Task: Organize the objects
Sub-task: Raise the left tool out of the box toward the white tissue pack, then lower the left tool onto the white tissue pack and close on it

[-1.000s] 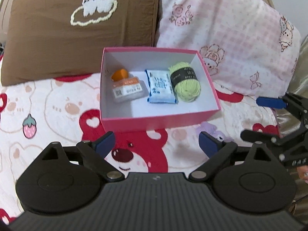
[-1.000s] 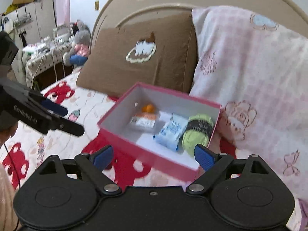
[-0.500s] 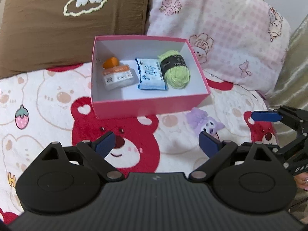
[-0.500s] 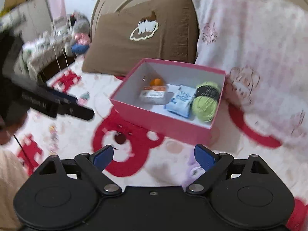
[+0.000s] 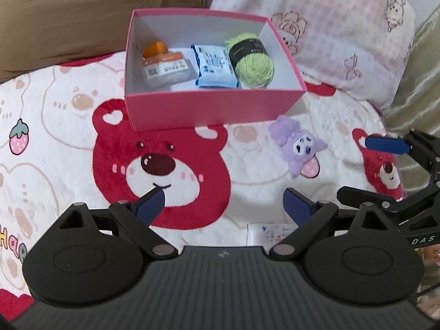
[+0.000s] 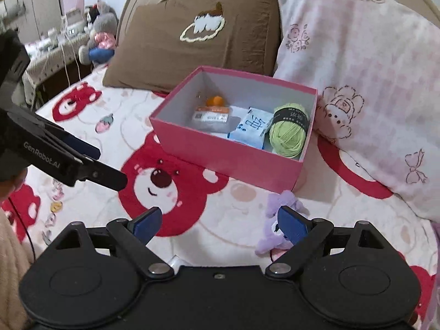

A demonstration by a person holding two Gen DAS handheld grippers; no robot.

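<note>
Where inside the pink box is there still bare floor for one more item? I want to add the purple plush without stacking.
Inside the pink box, bare floor shows along the near wall, in front of the bottle, the blue packet and the green yarn. The back half is crowded: those three lie side by side. The purple plush lies outside, on the blanket.

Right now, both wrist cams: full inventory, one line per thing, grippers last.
box: 1, pink outside, white inside, open, on the blanket before the pillows
yarn ball: 1, green with black band, right end of box
packet: 1, blue and white, middle of box
bottle: 1, clear, orange cap, lying at left end of box
plush toy: 1, purple, on blanket before the box's right corner
card: 1, white, printed, on blanket, partly hidden
blanket: 1, white with red bears
pillows: 2, brown, pink check
left gripper: open, empty
right gripper: open, empty
</note>
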